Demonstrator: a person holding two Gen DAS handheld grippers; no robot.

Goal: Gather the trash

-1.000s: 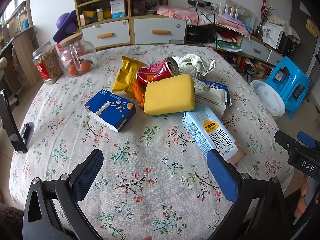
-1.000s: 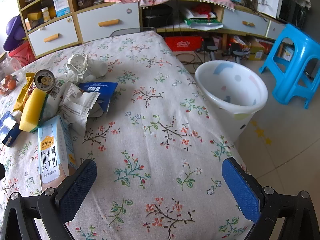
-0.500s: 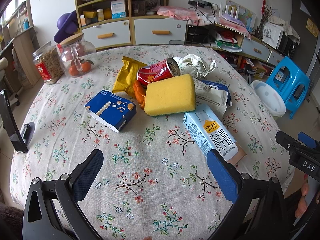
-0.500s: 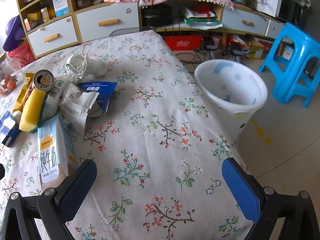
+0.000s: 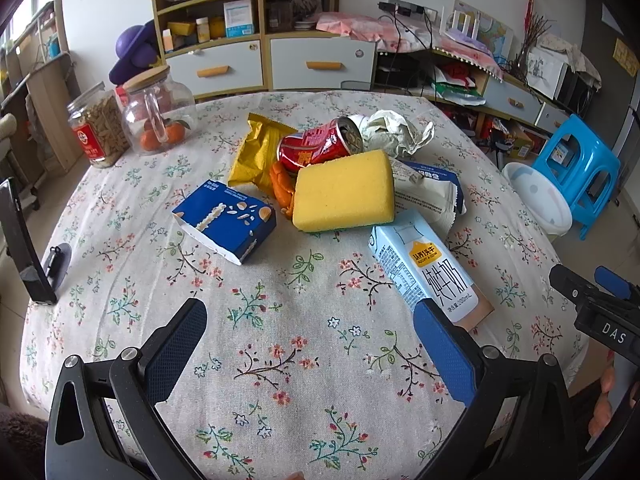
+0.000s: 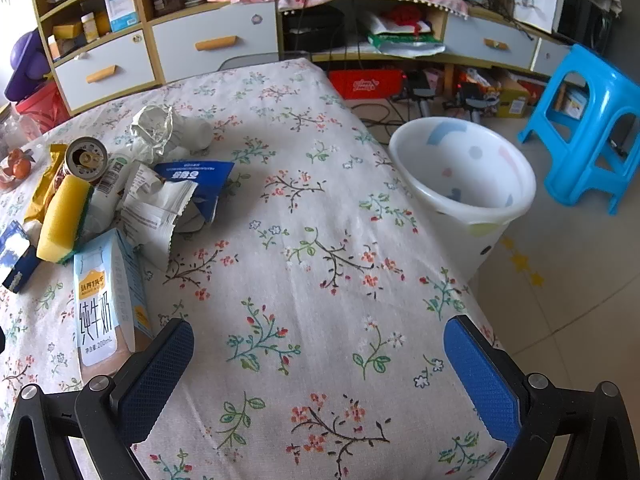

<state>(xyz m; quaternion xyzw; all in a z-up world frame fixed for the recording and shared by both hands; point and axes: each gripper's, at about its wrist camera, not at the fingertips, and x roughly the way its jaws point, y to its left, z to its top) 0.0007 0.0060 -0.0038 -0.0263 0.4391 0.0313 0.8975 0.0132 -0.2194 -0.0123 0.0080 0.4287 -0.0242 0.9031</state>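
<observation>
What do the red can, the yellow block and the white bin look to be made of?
Red can: thin metal, going by its shiny rim and pull-tab top.
Yellow block: likely foam sponge, matte and porous, with a green layer underneath.
White bin: apparently smooth, slightly glossy plastic with pastel shapes.

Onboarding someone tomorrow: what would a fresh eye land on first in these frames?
Probably the trash pile mid-table: a yellow sponge leaning on a red can, with a milk carton lying nearest the left gripper. Next, the white bin on the floor just off the table edge, beside a blue stool. Both grippers are open and empty, including the right gripper.
</observation>
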